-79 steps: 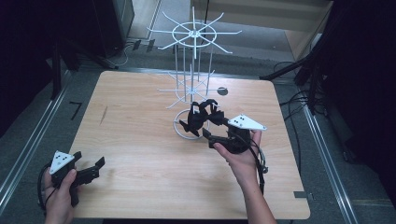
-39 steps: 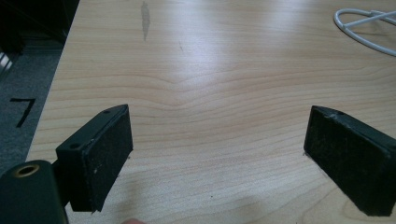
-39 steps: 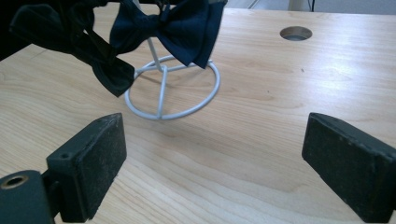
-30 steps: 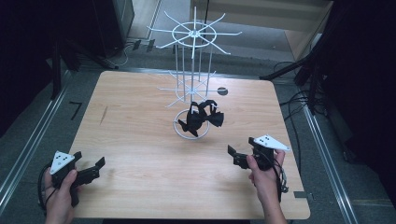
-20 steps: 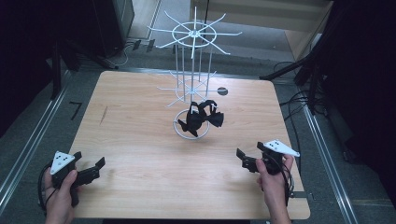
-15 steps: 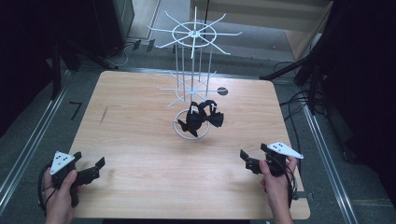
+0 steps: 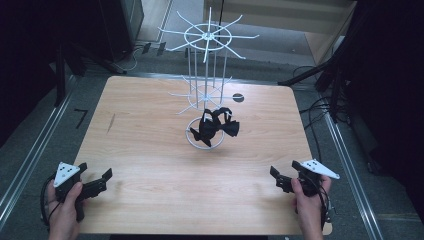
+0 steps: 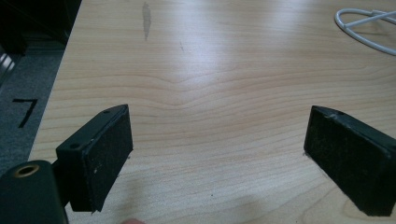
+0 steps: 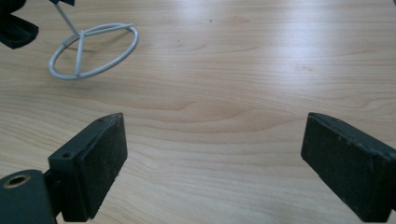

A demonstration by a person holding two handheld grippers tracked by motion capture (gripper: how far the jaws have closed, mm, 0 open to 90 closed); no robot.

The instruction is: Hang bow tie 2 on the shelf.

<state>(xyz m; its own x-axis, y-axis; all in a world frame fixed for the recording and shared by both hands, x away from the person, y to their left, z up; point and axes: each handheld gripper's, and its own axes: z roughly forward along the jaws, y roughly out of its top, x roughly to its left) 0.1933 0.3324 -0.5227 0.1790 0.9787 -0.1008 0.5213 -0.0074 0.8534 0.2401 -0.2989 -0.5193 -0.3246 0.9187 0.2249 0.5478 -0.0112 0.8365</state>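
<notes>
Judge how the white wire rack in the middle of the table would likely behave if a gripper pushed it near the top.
The white wire rack is tall and thin on a small ring base, so it would probably tip or slide rather than resist. Its thin wire spokes look light and may flex. The black items hanging low might steady it slightly.

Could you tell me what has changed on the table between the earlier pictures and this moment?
The right gripper let go of the black item hanging on the white wire rack and drew back toward the person, to the table's near right corner, jaws open and empty. The black item stayed on the rack above its ring base. The left gripper kept its place at the near left corner, open.
</notes>
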